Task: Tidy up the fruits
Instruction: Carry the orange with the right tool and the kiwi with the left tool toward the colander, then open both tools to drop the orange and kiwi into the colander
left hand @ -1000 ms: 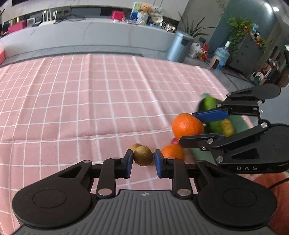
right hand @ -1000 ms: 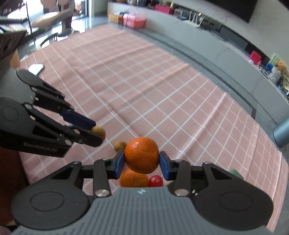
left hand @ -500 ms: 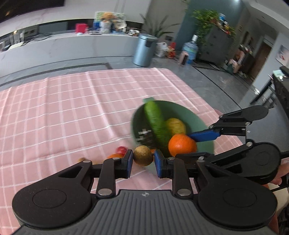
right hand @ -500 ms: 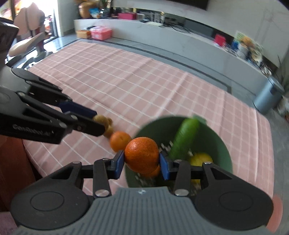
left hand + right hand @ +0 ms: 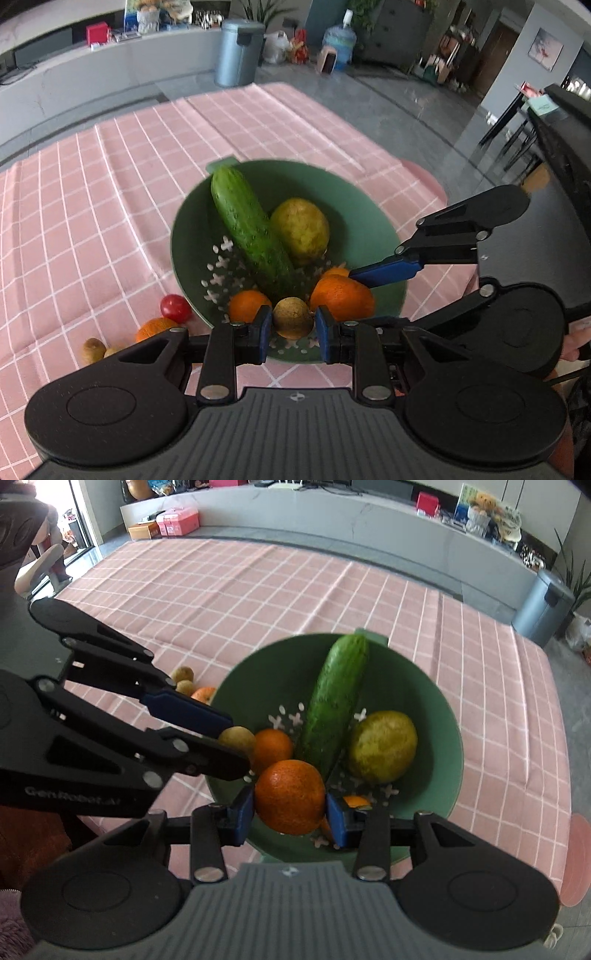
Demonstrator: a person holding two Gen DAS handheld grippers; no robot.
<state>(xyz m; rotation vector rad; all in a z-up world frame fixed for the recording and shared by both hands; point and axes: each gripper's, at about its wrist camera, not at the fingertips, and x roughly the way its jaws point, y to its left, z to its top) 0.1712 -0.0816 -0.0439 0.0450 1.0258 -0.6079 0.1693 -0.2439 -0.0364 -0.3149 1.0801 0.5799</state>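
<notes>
Green bowl (image 5: 373,218) holds a leaning cucumber (image 5: 249,229), yellowish pear (image 5: 300,230) and small orange (image 5: 245,304).

Right claw (image 5: 290,814) grips orange (image 5: 290,801) over green colander (image 5: 448,738); cucumber (image 5: 336,701) at 12 o'clock, probably a pear (image 5: 382,746) at 2.

Home living-dining room: checked tablecloth (image 5: 110,192), pedal bin (image 5: 240,53), water jug (image 5: 340,38).
</notes>
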